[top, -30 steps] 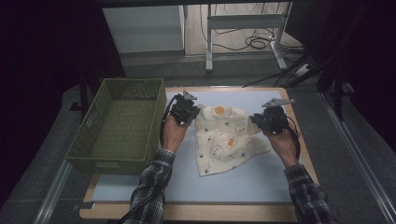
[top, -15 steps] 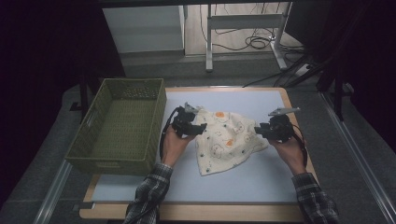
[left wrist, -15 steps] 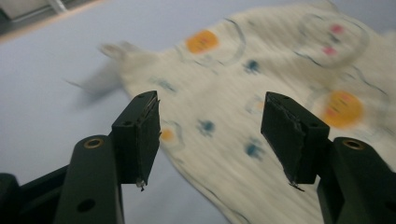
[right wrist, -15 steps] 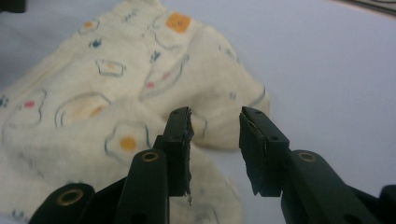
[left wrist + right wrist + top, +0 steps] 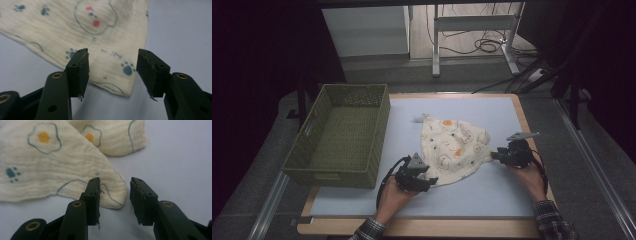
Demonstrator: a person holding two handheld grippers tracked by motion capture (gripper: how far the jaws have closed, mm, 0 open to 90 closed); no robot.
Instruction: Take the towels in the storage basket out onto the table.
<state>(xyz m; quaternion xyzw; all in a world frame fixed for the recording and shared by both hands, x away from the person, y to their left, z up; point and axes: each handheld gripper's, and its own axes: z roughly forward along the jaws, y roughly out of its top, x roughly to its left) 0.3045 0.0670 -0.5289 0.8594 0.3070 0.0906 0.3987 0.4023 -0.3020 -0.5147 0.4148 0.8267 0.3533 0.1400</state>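
Two open, empty grippers flank the printed cloth (image 5: 453,150): left gripper (image 5: 428,182) at its near corner, right gripper (image 5: 496,156) at its right corner.

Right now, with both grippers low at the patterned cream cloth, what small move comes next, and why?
Probably ease both grippers forward and close on the corners. The left gripper has its jaws open around the near corner of the cream printed cloth, the right gripper has its jaws open at the right corner; neither presses it. Both jaws have just been moving, the right opening.
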